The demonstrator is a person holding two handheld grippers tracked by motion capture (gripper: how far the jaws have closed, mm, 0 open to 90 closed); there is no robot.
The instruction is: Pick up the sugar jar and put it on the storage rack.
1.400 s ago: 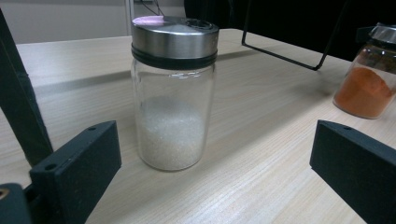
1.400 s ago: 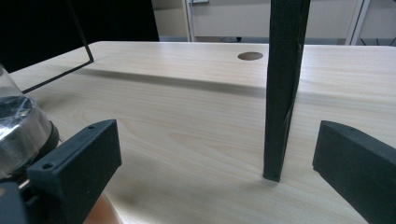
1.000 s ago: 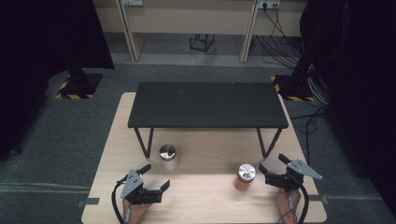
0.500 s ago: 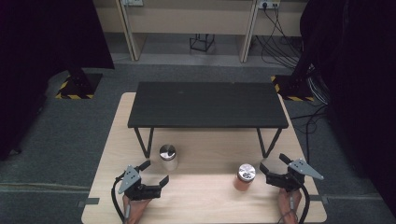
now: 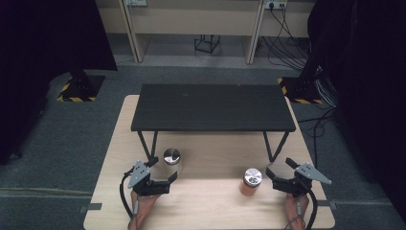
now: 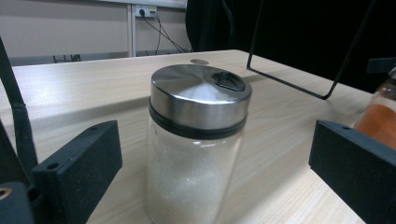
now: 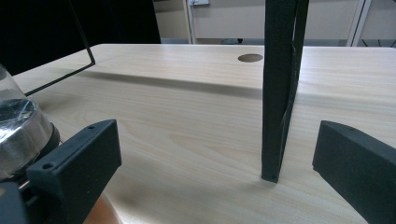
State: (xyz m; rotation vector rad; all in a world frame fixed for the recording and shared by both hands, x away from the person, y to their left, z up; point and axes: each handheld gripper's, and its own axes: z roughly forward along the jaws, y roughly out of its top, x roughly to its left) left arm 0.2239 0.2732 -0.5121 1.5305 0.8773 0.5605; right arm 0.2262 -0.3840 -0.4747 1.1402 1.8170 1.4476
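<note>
A glass jar of white grains (image 5: pixel 172 160) with a steel lid stands on the light wood table (image 5: pixel 210 211), just in front of the black shelf's left leg. My left gripper (image 5: pixel 163 171) is open, its jaws on either side of that jar. In the left gripper view the white jar (image 6: pixel 198 98) stands close between the open left gripper (image 6: pixel 215 140). A jar of orange powder (image 5: pixel 251 181) stands at the front right. My right gripper (image 5: pixel 280 170) is open just right of it. In the right gripper view the right gripper (image 7: pixel 217 140) brackets the shelf leg (image 7: pixel 279 93), with the orange jar's lid (image 7: pixel 18 130) at the left jaw.
A low black shelf (image 5: pixel 213 108) on thin wire legs spans the back half of the table. The orange jar (image 6: pixel 380 116) shows at the right edge of the left gripper view. A small round hole (image 7: pixel 250 58) is in the tabletop. Grey carpet, cables and dark stands surround the table.
My left gripper has moved forward, closing in around the white jar. The right gripper and both jars have stayed where they were.
</note>
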